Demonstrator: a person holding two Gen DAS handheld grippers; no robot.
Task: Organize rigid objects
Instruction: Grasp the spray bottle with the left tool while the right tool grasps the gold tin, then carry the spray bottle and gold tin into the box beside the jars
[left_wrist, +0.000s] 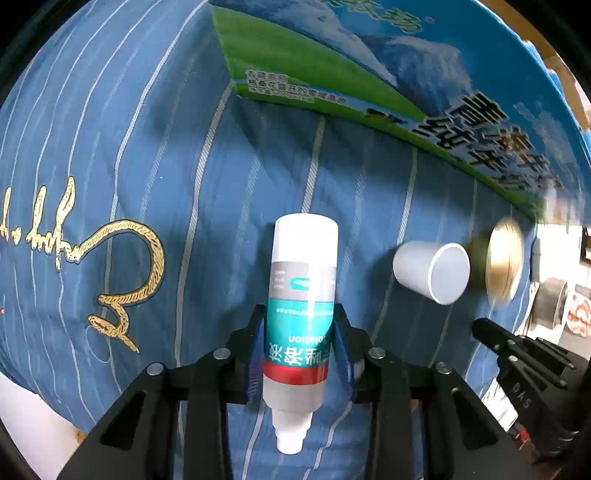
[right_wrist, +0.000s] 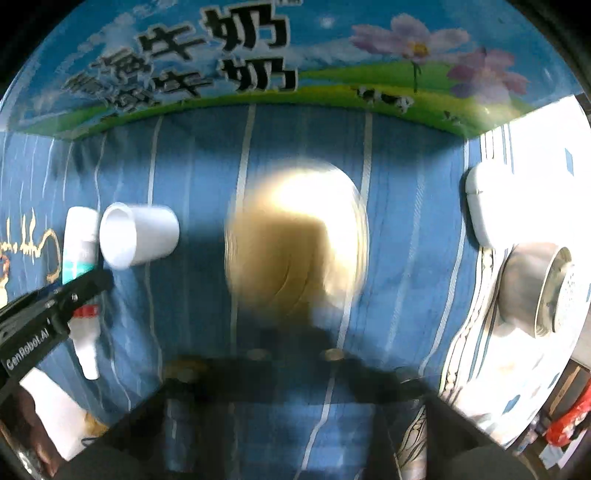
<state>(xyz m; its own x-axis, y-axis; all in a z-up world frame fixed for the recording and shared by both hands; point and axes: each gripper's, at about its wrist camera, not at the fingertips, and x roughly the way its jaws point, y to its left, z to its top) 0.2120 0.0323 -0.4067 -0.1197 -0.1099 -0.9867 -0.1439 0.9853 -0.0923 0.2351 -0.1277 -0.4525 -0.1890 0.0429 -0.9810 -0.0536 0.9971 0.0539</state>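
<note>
Left wrist view: the left gripper (left_wrist: 301, 354) clamps a bottle (left_wrist: 301, 314) whose label reads "Solution". Its long axis lies along the fingers, nozzle toward the camera, above blue striped cloth (left_wrist: 147, 147). A white cup (left_wrist: 430, 271) lies sideways nearby. The right gripper (right_wrist: 295, 354) is blurred, so its opening I cannot tell.

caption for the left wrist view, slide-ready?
Left tongs clamp a solution bottle over blue striped bedding; a white cup lies tipped beside it.
</note>
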